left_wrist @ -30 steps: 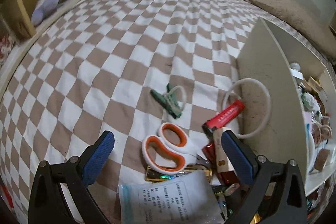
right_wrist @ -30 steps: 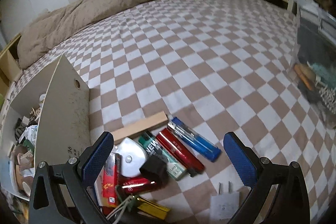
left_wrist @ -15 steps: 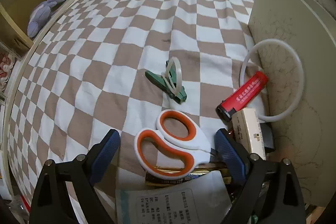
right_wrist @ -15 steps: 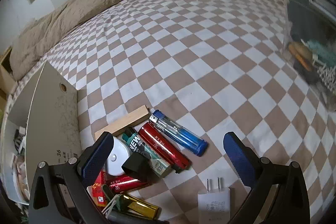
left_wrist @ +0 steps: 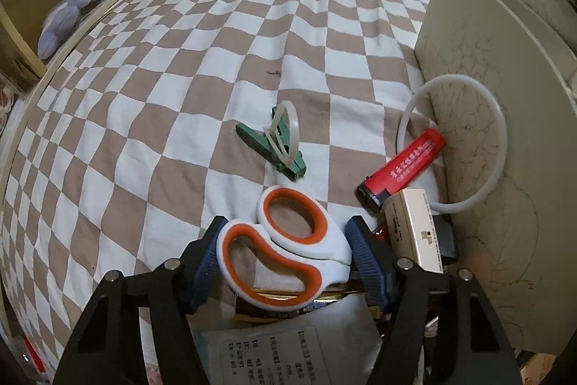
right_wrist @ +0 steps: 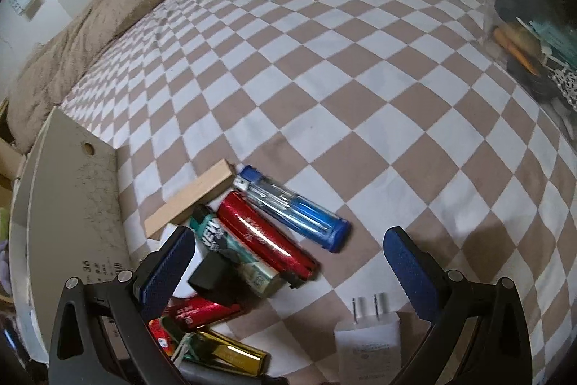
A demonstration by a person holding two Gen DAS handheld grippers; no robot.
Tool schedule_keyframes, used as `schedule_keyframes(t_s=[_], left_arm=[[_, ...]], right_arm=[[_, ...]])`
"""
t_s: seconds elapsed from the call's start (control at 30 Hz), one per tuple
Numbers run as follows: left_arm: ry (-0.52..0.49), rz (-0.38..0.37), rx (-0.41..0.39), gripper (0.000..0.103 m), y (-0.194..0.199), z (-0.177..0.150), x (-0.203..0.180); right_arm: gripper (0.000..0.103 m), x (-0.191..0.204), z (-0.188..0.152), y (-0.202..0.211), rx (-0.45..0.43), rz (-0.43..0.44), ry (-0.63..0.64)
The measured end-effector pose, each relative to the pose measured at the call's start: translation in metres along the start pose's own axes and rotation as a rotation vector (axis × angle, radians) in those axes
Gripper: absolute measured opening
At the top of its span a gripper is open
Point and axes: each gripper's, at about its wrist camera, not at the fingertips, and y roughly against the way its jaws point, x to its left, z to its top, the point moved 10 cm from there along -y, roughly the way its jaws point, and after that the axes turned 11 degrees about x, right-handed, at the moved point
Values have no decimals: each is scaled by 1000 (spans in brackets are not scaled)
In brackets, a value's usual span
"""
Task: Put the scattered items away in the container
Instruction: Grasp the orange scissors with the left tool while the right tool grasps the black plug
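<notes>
In the left wrist view my left gripper [left_wrist: 285,262] has its blue pads against both sides of the white and orange scissors [left_wrist: 288,251], which lie on the checkered bedspread. A green clip with a white ring [left_wrist: 279,139], a red lighter [left_wrist: 404,170] and a white hoop [left_wrist: 494,147] lie beyond, beside the beige container wall [left_wrist: 468,67]. In the right wrist view my right gripper [right_wrist: 288,258] is open above a blue lighter [right_wrist: 295,208], a red lighter [right_wrist: 267,239], a green lighter [right_wrist: 234,255] and a wooden block [right_wrist: 187,201].
A white plug adapter [right_wrist: 368,345], a gold lighter [right_wrist: 230,354] and a small black cap [right_wrist: 212,276] lie near my right gripper. A printed plastic pouch [left_wrist: 288,349] and a cream box [left_wrist: 414,230] lie by the scissors. Plush toys [left_wrist: 65,20] sit on a shelf at left.
My left gripper moved forward and down and closed around the scissors' handles. My right gripper moved lower and closer to the lighters, staying open.
</notes>
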Motion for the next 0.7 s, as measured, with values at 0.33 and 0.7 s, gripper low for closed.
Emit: schedule_keyframes(t_s=[0.33,0.7], left_arm=[[72,-70,-76,67,33,6,6],[98,-142,-150,67,61,8,0]], right_arm=[[102,44,-16,21,-53,-9,195],[54,58,-33,-4,27,-68,291]])
